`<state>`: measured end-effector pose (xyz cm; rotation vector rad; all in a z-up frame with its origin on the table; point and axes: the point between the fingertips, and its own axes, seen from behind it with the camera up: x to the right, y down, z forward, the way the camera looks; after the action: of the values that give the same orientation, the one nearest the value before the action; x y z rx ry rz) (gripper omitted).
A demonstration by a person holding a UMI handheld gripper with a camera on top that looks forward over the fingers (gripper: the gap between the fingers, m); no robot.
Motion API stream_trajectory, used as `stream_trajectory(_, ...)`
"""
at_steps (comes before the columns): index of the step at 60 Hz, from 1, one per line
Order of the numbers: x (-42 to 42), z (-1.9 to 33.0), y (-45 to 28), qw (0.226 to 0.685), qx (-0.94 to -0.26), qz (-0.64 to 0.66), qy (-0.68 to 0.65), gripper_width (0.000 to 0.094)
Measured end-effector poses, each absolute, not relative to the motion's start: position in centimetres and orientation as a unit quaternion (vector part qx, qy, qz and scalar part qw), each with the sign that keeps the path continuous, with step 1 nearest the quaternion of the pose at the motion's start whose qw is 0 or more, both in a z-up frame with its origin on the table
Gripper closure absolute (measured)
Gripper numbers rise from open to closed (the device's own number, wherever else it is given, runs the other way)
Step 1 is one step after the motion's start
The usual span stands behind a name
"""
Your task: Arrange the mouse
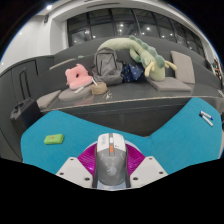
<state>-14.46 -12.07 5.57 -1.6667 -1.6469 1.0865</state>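
Note:
A grey computer mouse (112,160) with an orange mark on its top sits between my gripper's (112,168) two fingers. The magenta pads (92,158) press against both its sides. The mouse is held over a teal mat (150,135) that lies on the near table. The fingertips are partly hidden by the mouse body.
A small green block (53,138) lies on the teal mat to the left. A small white object (206,118) lies at the mat's right end. Beyond, a grey couch (120,80) carries a pink cushion (77,75), a grey backpack (105,65), a green plush toy (145,52) and a roll of tape (99,88).

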Motion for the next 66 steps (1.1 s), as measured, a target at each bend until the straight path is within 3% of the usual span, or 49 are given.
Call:
stream_trajectory(8, -15.7, 0.7, -12.7, 0.299, -0.611, 0.361, -0.638, 0.0572)
stream_trajectory(16, -16.3, -1.3, -13.1, 0.294, -0.621, 0.358, -0.631, 0.0479)
stream_trajectory(19, -16.5, -1.1, -13.1, 0.307, -0.614, 0.359, -0.632, 0.0406)
stream_trajectory(24, -16.2, -1.0, -12.7, 0.32, -0.605, 0.352, -0.639, 0.0064)
stream_trajectory(26, -16.0, -0.7, -12.5, 0.328, -0.601, 0.35, -0.64, 0.01)
stream_trajectory(34, -12.6, 2.9, -10.6, 0.354, -0.59, 0.355, -0.633, 0.0082)
stream_trajectory(48, 1.7, 8.3, -5.1, 0.362, -0.584, 0.374, -0.623, 0.0082)
stream_trajectory(66, 16.5, 7.3, 1.0, 0.334, -0.602, 0.37, -0.625, 0.0079)
